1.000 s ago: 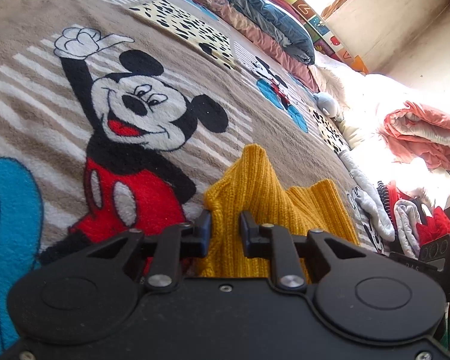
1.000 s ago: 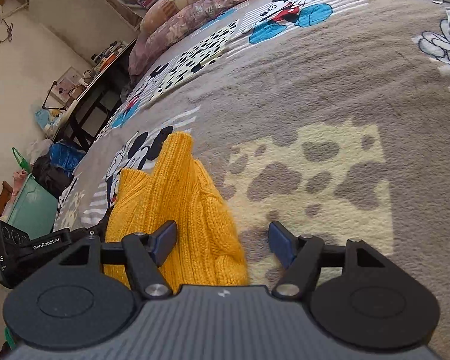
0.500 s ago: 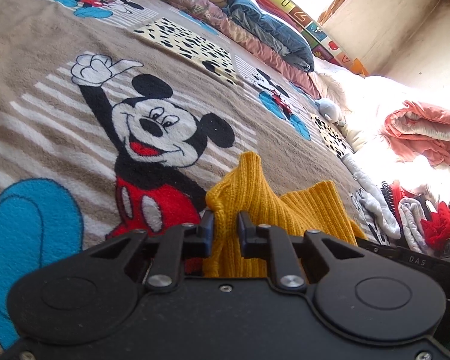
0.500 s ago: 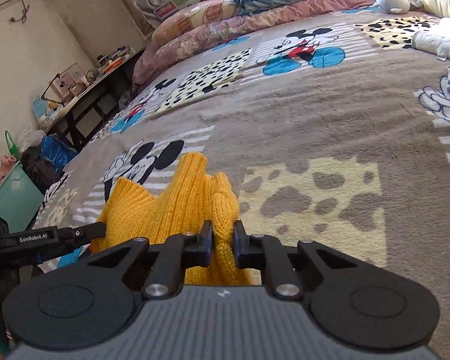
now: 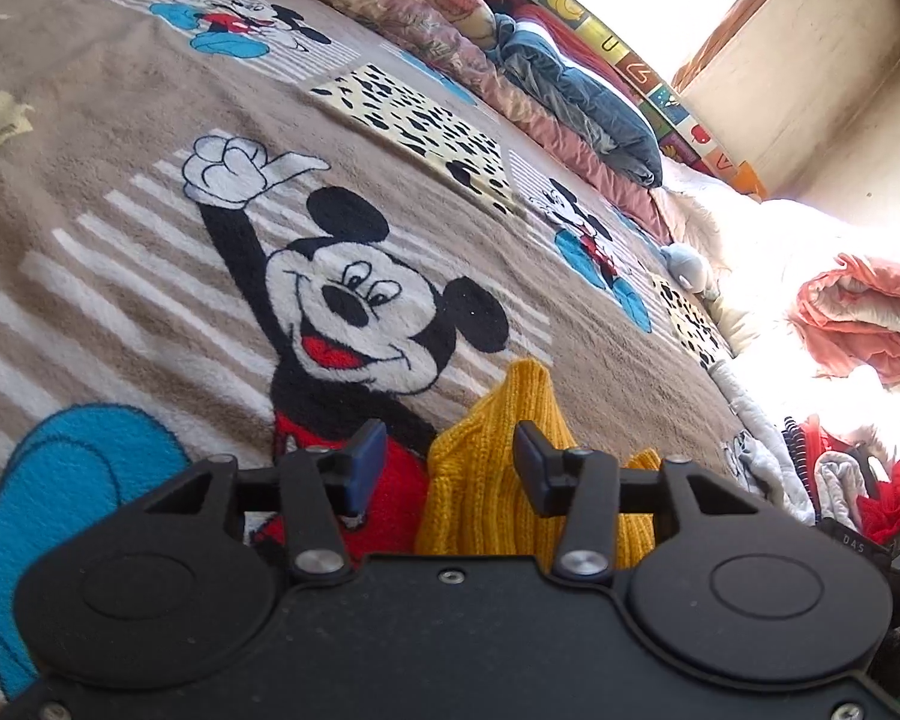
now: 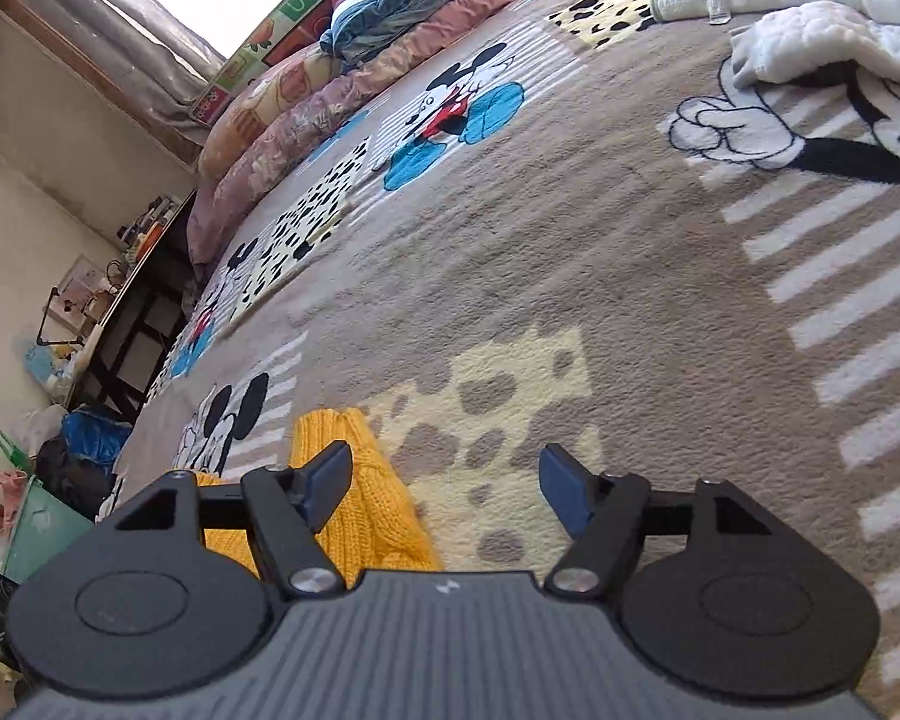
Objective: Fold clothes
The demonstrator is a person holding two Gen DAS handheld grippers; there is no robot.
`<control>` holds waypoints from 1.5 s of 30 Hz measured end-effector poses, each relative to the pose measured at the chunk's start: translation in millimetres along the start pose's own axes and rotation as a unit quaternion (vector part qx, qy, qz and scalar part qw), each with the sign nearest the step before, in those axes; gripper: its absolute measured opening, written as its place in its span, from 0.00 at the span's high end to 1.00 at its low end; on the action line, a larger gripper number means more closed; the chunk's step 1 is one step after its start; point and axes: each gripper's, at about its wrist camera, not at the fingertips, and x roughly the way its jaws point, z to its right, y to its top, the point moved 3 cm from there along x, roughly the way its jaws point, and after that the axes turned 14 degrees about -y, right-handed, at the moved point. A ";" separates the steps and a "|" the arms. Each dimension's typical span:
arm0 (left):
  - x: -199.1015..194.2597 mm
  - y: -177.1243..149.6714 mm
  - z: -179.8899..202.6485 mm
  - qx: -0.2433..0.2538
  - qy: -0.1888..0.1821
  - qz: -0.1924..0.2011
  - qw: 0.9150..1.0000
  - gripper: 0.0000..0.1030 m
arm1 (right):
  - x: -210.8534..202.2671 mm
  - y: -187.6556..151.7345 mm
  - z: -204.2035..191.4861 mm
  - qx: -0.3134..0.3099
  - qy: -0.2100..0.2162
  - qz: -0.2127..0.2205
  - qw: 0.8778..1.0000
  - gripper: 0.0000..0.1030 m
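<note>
A yellow knitted garment (image 5: 498,450) lies bunched on the Mickey Mouse blanket (image 5: 150,252). In the left wrist view its peak rises between the fingers of my left gripper (image 5: 450,465), which is open and does not hold it. In the right wrist view the yellow garment (image 6: 360,510) lies low at the left, under and beside the left finger of my right gripper (image 6: 447,483). That gripper is open and empty, over a cream spotted patch of the blanket (image 6: 660,300).
Pillows and folded quilts (image 5: 510,60) line the head of the bed. A pile of red, grey and white clothes (image 5: 840,480) and a pink quilt (image 5: 864,318) lie at the right. White garments (image 6: 810,30) lie far right; a desk (image 6: 132,300) stands left.
Both grippers were shut on the yellow garment half a second ago and have opened, letting it go. The garment has dropped lower in both views.
</note>
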 end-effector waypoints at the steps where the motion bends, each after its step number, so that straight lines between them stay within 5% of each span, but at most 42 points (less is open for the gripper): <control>1: 3.1 -1.2 -2.4 -0.011 -0.007 -0.004 1.000 0.57 | 6.4 1.9 -6.2 -0.003 0.008 -0.011 1.000 0.32; 5: 16.2 -8.3 -7.4 -0.037 -0.021 -0.023 0.999 0.59 | 33.1 5.3 -35.2 -0.032 0.049 -0.067 0.996 0.34; 6: 18.7 -8.8 -7.2 -0.034 -0.023 -0.024 0.999 0.66 | 38.3 5.3 -42.0 -0.039 0.061 -0.082 0.994 0.47; 7: 20.5 -8.8 -5.0 -0.024 -0.023 -0.023 0.999 0.82 | 41.7 5.2 -47.9 -0.042 0.076 -0.091 0.992 0.69; 9: 17.2 -7.8 3.2 0.002 -0.038 -0.005 0.999 0.85 | 38.2 4.9 -54.9 -0.058 0.071 -0.067 0.994 0.88; 12: -11.6 -0.9 23.1 0.046 -0.116 0.062 0.990 0.87 | 4.6 4.7 -50.4 -0.045 0.121 -0.002 0.992 0.88; 13: -20.3 1.4 27.1 0.056 -0.130 0.078 0.987 0.88 | -18.8 6.9 -41.3 -0.035 0.152 0.051 0.986 0.88; 15: -13.6 0.0 20.5 0.067 -0.077 0.056 0.993 0.88 | -47.8 4.8 -26.8 -0.031 0.173 0.118 0.977 0.88; 16: -9.9 -0.8 17.0 0.072 -0.049 0.045 0.995 0.88 | -50.0 4.8 -19.3 -0.034 0.147 0.131 0.980 0.88; 21: 5.4 -4.6 2.7 0.056 0.002 0.008 0.998 0.87 | -6.1 6.2 -0.8 -0.032 0.028 0.057 0.997 0.80; 23: 4.8 -0.8 -1.3 0.038 -0.006 0.011 0.999 0.77 | 0.6 6.4 -5.8 -0.042 0.020 0.048 0.998 0.68; 25: 7.2 0.5 -4.3 0.026 -0.011 0.009 1.000 0.67 | 4.5 8.8 -10.7 -0.047 0.012 0.046 0.998 0.40; 26: 10.5 -0.4 -4.8 0.023 -0.007 0.003 1.000 0.65 | 8.2 10.1 -11.4 -0.047 0.012 0.040 0.998 0.38; 30: 23.2 -2.3 -3.0 0.029 0.007 -0.012 0.999 0.66 | 23.1 13.9 -15.6 -0.051 0.018 0.015 0.998 0.46; 31: 26.3 -2.3 -1.4 0.035 0.010 -0.014 0.999 0.73 | 26.3 13.0 -18.4 -0.055 0.028 0.009 0.998 0.61; 32: 28.9 -1.1 0.5 0.039 0.007 -0.014 0.999 0.91 | 28.5 11.2 -22.7 -0.064 0.038 0.003 0.997 0.69; 33: 25.4 0.0 2.0 0.039 0.002 0.002 0.999 0.92 | 27.9 8.1 -27.8 -0.075 0.047 0.005 0.996 0.83; 36: -2.1 5.8 -6.4 -0.011 -0.025 0.099 0.995 0.96 | 4.9 9.4 -27.7 -0.060 0.096 0.070 0.991 0.87; 38: -4.7 7.5 -21.6 -0.045 0.004 0.090 0.995 0.96 | -4.1 15.6 -15.0 -0.029 0.089 0.107 0.990 0.88; 40: -3.8 7.9 -31.5 -0.067 0.026 0.076 0.995 0.96 | 14.3 14.8 -7.3 -0.031 0.046 0.072 0.996 0.87; 42: 0.2 7.1 -35.2 -0.077 0.040 0.058 0.995 0.96 | 31.7 9.8 -7.4 -0.048 0.004 0.039 0.998 0.80; 44: 1.7 9.1 -31.0 -0.067 0.049 0.048 0.995 0.70 | 27.5 10.3 -9.1 -0.039 0.016 0.047 0.998 0.59; 45: 1.0 11.7 -24.4 -0.051 0.051 0.047 0.996 0.63 | 24.3 10.8 -9.5 -0.031 0.022 0.051 0.998 0.41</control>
